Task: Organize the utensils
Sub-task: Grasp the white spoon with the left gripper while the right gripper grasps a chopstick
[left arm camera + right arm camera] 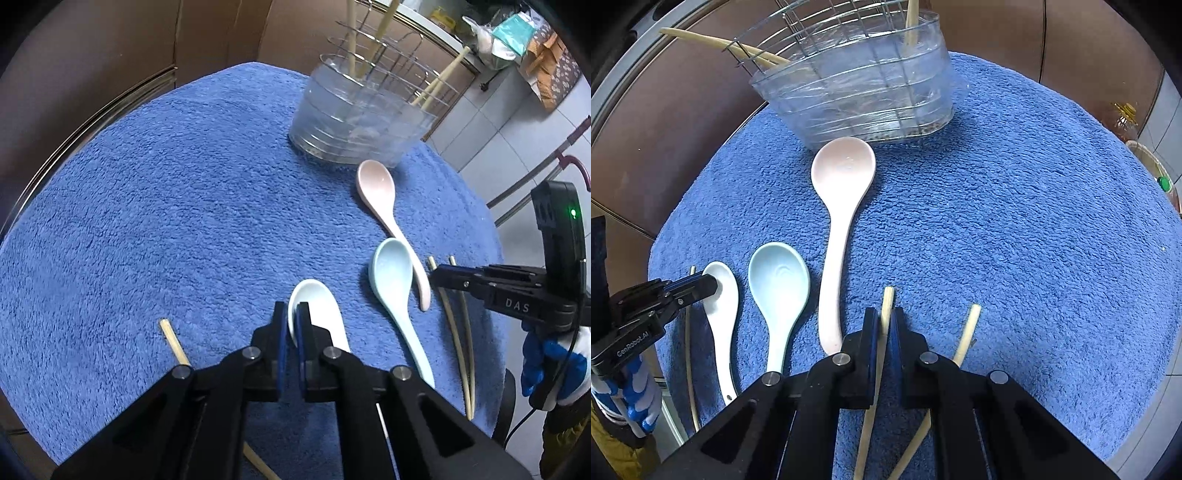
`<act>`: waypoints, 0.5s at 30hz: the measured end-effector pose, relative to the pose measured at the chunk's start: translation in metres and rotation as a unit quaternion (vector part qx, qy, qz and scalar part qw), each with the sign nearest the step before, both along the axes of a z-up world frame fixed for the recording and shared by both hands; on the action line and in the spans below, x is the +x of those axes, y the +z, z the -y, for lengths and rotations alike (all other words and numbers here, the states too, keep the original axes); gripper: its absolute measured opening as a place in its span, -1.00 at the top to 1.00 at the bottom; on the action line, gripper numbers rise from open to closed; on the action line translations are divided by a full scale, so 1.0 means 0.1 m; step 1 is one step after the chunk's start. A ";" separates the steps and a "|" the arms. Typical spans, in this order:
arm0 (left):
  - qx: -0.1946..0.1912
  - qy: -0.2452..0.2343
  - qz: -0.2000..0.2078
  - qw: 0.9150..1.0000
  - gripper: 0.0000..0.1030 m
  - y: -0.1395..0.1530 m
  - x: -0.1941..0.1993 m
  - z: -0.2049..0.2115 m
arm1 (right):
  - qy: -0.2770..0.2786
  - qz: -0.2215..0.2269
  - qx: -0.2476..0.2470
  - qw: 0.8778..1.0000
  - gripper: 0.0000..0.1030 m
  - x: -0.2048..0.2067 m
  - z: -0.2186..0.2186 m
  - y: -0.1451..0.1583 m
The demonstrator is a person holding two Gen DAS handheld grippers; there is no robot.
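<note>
On the blue towel (pixel 166 192) lie a white spoon (pixel 325 306), a light blue spoon (pixel 391 273) and a pink spoon (pixel 376 188). My left gripper (pixel 291 321) is shut on the rim of the white spoon's bowl; in the right wrist view, the left gripper (pixel 709 286) sits at the bowl of the white spoon (pixel 726 325). My right gripper (pixel 884 319) is shut on one pale chopstick (pixel 887 297), with a second chopstick (pixel 969 328) loose just right of it. The right gripper (pixel 437 275) also shows beside the two chopsticks (pixel 456 332).
A clear plastic and wire utensil holder (pixel 857 92) with several chopsticks in it stands at the towel's far edge, just beyond the pink spoon (pixel 842 173). Another chopstick (pixel 173 343) lies left of my left gripper. A bottle (pixel 1126 123) stands off the towel to the right.
</note>
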State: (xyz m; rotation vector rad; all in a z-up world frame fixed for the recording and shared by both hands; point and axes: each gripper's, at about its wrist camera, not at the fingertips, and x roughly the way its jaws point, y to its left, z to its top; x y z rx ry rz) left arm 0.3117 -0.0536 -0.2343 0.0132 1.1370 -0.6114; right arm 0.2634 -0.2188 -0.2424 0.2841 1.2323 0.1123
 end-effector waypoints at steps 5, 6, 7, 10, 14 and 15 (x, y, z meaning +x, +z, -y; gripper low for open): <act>-0.010 0.021 0.029 0.999 0.94 0.14 -0.17 -0.13 | 0.008 0.037 0.027 0.999 0.87 -0.20 0.08 0.16; -0.010 0.025 0.047 0.999 0.94 0.21 -0.24 -0.15 | 0.008 0.045 0.030 0.998 0.87 -0.25 0.10 0.20; -0.011 0.027 0.058 0.998 0.94 0.26 -0.29 -0.18 | 0.010 0.060 0.039 0.997 0.87 -0.32 0.11 0.26; -0.006 0.037 0.101 0.994 0.94 0.44 -0.48 -0.20 | 0.022 0.100 0.050 0.993 0.88 -0.50 0.14 0.42; -0.003 0.053 0.144 0.988 0.94 0.65 -0.70 -0.23 | 0.029 0.145 0.061 0.987 0.88 -0.78 0.17 0.65; -0.001 0.057 0.154 0.986 0.94 0.70 -0.74 -0.23 | 0.032 0.159 0.063 0.985 0.88 -0.85 0.16 0.73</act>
